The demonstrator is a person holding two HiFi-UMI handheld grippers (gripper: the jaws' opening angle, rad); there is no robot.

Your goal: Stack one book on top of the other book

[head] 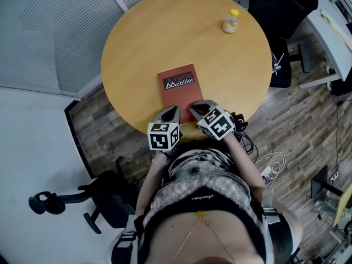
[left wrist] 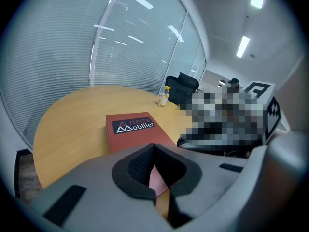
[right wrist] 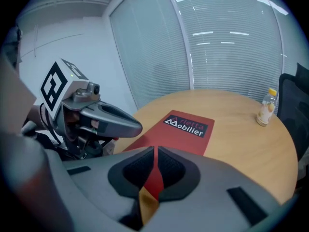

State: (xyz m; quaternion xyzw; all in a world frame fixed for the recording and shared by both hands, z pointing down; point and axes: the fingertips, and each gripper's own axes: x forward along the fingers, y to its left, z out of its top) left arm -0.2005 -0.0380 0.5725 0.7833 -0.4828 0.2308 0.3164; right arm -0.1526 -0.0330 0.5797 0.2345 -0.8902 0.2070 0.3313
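A round wooden worktop [head: 143, 48] is seen, w/ a black office chair [head: 280, 4] behind its far side. A red "Arletta Mobilier" book [head: 179, 84] is laid flat near the worktop's near edge; only one cover is seen, and whether another book is under it can't be told. The left gripper [head: 176, 109] is held over the book's near-left corner, fingers [left wrist: 137, 166] shut tight, nothing pinched. The right gripper [head: 193, 109] is held over the near-right corner, fingers [right wrist: 171, 166] closed to a thin slit, empty. A small yellow-capped bottle [head: 231, 21] is stood near the far edge, well apart.
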